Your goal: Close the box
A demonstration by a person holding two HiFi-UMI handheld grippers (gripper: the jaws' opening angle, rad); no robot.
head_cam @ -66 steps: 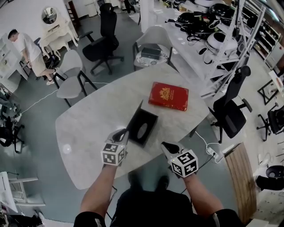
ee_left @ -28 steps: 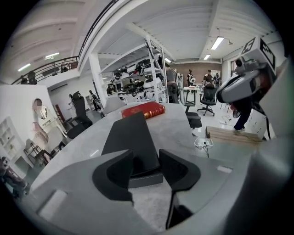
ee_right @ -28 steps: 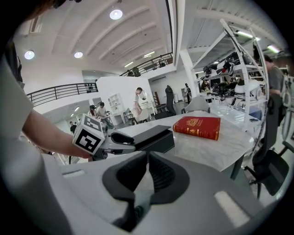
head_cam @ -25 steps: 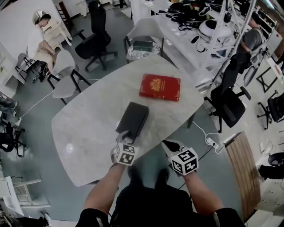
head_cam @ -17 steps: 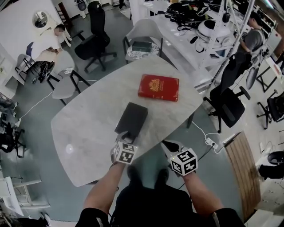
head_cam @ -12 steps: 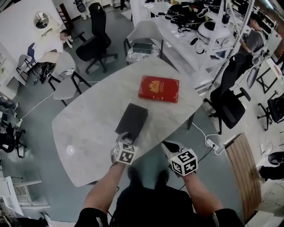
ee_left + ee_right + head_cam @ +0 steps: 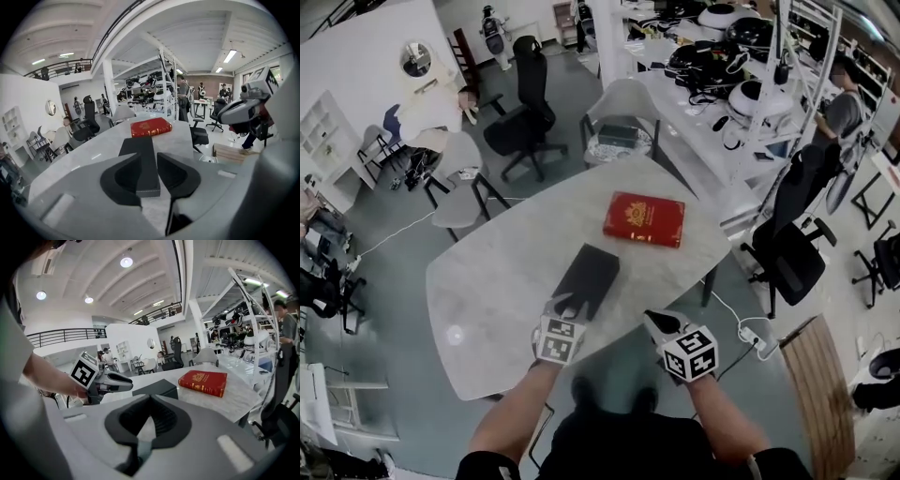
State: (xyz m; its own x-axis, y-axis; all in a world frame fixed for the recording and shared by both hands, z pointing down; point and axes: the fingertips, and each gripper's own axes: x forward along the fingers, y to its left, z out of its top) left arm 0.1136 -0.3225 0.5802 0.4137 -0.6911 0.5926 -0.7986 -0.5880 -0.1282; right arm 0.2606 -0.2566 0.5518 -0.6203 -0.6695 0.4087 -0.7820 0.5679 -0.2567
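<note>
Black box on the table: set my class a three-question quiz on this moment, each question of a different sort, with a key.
1. True or false: the black box stands with its lid up.
2. What lies beyond the box on the table? A. a red book B. a mug C. a laptop
3. Which gripper has the box's near end between its jaws?
Key: 1. False, the lid is down. 2. A. 3. The left gripper, its jaws closing on it.
</note>
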